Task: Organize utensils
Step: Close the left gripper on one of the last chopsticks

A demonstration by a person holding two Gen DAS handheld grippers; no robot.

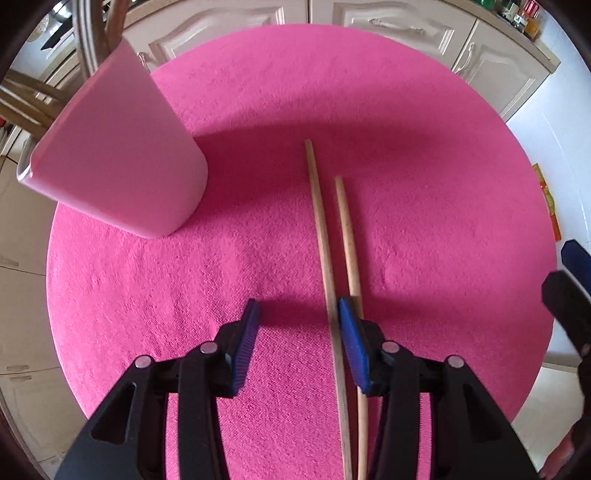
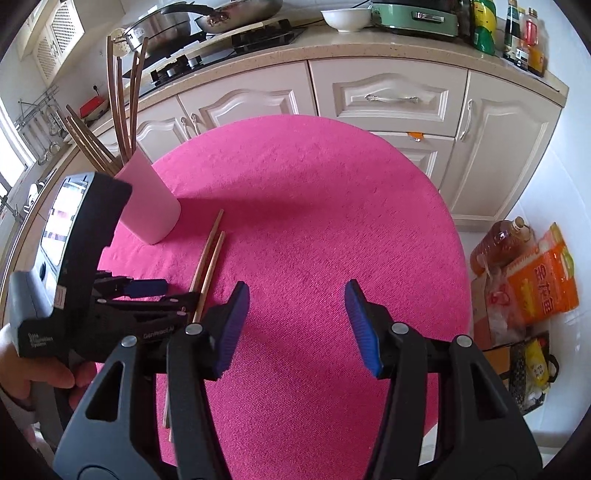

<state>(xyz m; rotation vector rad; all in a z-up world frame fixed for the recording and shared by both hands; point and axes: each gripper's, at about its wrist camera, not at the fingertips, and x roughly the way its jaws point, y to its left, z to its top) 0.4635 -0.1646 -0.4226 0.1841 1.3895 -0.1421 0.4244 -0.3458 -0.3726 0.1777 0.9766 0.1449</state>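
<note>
Two wooden chopsticks lie side by side on the round pink tablecloth [image 1: 424,155], the longer chopstick [image 1: 320,229] left of the shorter chopstick [image 1: 347,229]. My left gripper [image 1: 298,306] points down over their near part and is open. The longer stick runs between its fingers, close against the right pad [image 1: 352,339], and the shorter one passes under that pad. A pink utensil holder [image 1: 122,155] with several wooden utensils stands at the upper left. My right gripper [image 2: 297,288] hovers open over bare cloth, nothing between its fingers. From there the chopsticks [image 2: 210,254], holder [image 2: 147,199] and left gripper [image 2: 166,295] lie to its left.
Cream kitchen cabinets [image 2: 388,99] and a counter with a stove, pans [image 2: 229,14], a bowl and bottles stand behind the table. An oil bottle [image 2: 498,240] and orange bags [image 2: 543,284] sit on the floor to the right. A hand [image 2: 37,376] holds the left gripper's handle.
</note>
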